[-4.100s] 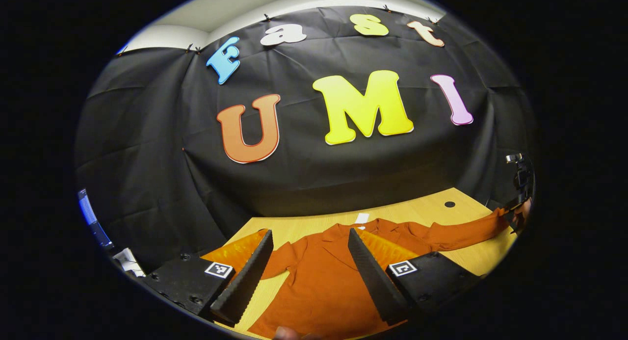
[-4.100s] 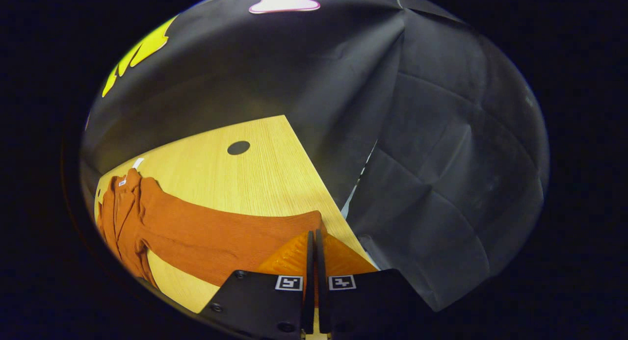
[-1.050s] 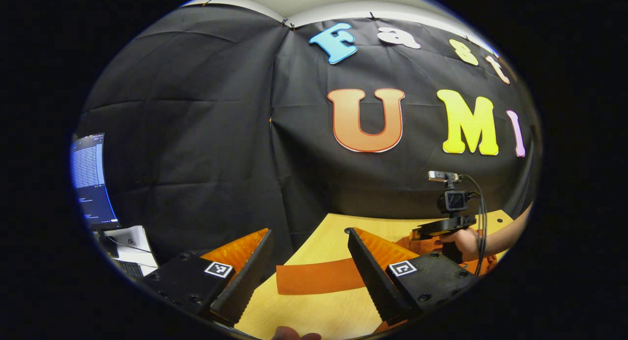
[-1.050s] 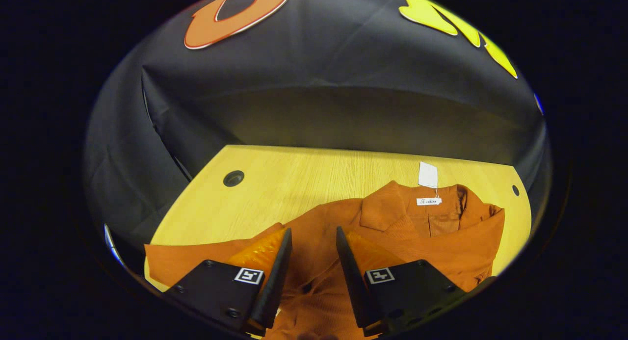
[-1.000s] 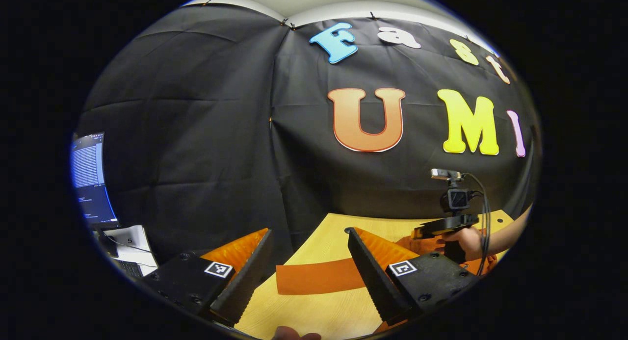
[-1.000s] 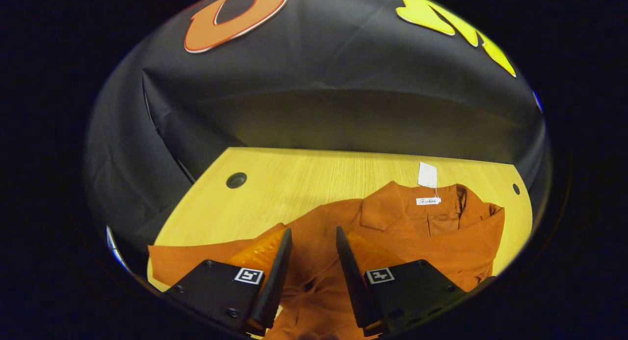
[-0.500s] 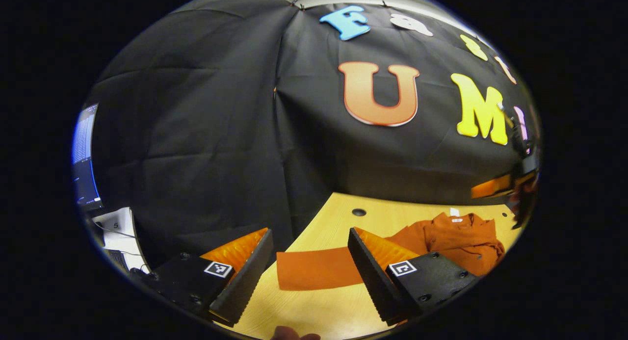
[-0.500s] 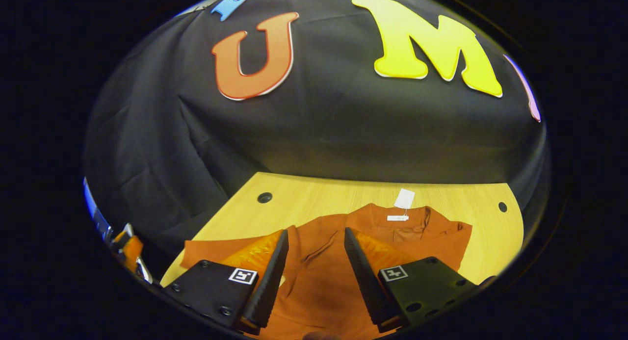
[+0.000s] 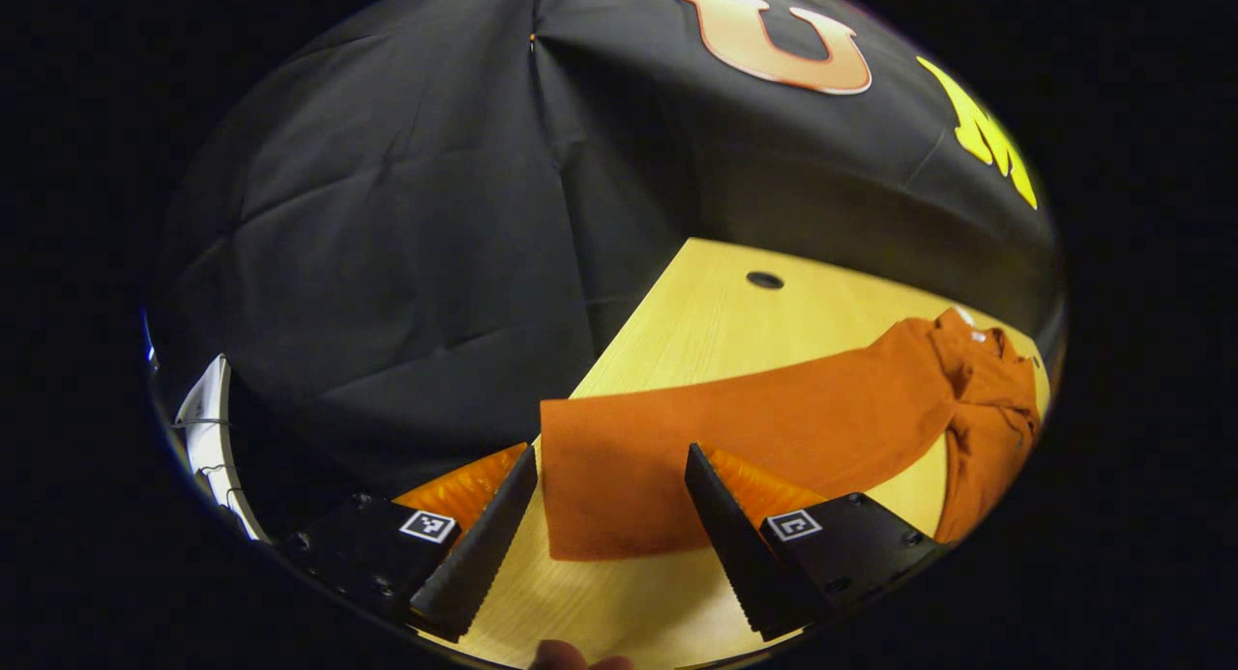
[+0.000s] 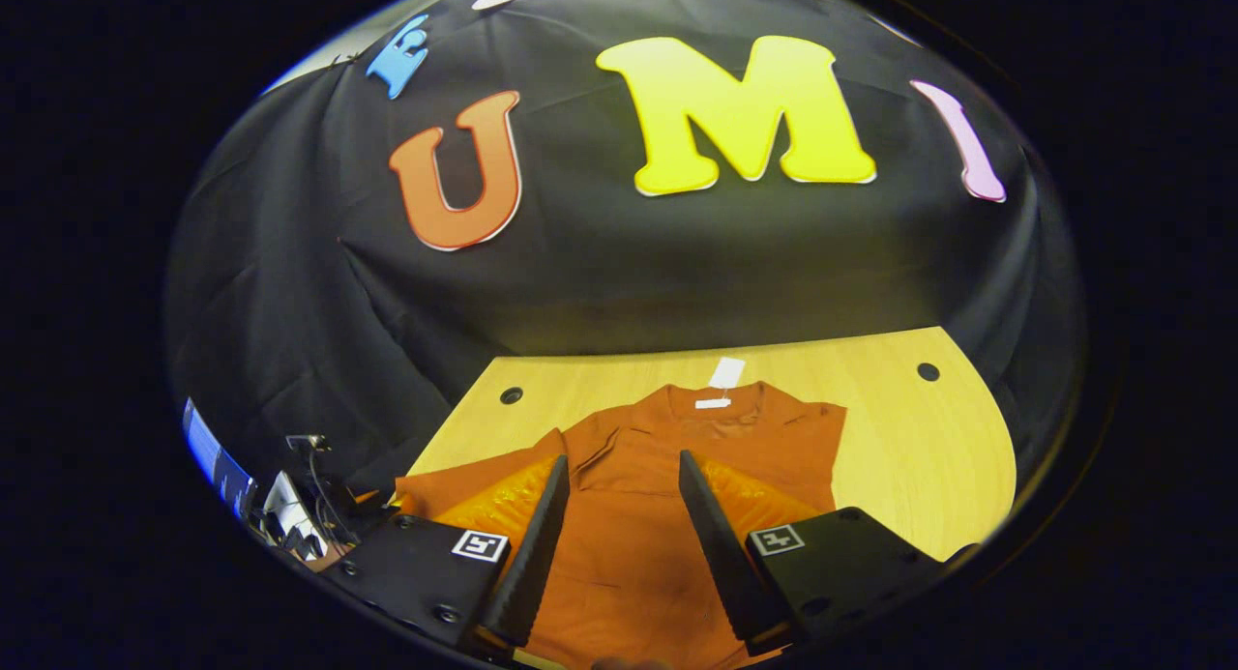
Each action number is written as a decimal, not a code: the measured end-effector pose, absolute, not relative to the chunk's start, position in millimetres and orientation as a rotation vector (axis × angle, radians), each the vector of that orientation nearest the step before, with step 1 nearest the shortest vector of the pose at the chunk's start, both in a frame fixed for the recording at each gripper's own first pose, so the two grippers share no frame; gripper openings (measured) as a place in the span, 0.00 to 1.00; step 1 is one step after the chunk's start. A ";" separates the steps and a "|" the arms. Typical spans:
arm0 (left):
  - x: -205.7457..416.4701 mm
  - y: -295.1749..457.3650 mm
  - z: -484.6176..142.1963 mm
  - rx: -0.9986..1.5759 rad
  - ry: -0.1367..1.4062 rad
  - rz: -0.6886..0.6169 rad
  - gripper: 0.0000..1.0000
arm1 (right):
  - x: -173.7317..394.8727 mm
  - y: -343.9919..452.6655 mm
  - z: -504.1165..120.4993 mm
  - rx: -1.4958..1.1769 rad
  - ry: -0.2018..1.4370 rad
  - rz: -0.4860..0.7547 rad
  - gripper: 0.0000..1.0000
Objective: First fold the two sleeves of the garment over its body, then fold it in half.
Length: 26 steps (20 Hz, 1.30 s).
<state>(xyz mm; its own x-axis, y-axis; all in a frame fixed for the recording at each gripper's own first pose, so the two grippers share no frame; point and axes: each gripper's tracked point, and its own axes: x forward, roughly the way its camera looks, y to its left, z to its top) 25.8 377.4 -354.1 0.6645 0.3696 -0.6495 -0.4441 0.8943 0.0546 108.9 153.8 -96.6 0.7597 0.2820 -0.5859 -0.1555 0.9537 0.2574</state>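
Left gripper (image 9: 611, 501) now lower, nearer sleeve (image 9: 735, 433) cuff, jaws spread | right gripper (image 10: 619, 515) withdrawn, jaws spread, empty | garment (image 10: 667, 486) flat on table (image 10: 928, 457), right sleeve folded over body.

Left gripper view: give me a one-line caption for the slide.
Open left gripper poised over the cuff end of the orange garment's outstretched sleeve on the wooden table.

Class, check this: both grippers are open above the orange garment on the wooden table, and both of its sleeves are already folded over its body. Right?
Not quite. In the left gripper view, one sleeve still lies stretched out flat on the wooden table, with the open left gripper over its cuff. The rest stands: the right gripper is open above the orange garment.
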 end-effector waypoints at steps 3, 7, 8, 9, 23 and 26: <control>32.1 377.6 -359.0 -0.098 0.711 0.460 1.00 | 101.5 143.4 -93.5 0.210 0.663 0.213 0.75; 29.3 378.7 -363.9 -0.161 0.688 0.467 0.97 | 96.9 132.3 -100.4 0.215 0.680 0.184 0.75; 29.4 376.5 -366.8 -0.166 0.698 0.466 0.97 | 95.7 132.1 -100.8 0.224 0.684 0.181 0.75; 28.4 373.8 -365.5 -0.167 0.698 0.459 0.94 | 94.1 132.3 -102.5 0.227 0.684 0.179 0.75; 61.6 345.5 -319.3 -0.080 0.683 0.415 0.03 | 70.7 86.6 -107.8 0.248 0.681 0.123 0.75; 87.7 320.0 -273.2 -0.064 0.641 0.363 0.03 | 61.5 76.7 -107.0 0.256 0.662 0.128 0.75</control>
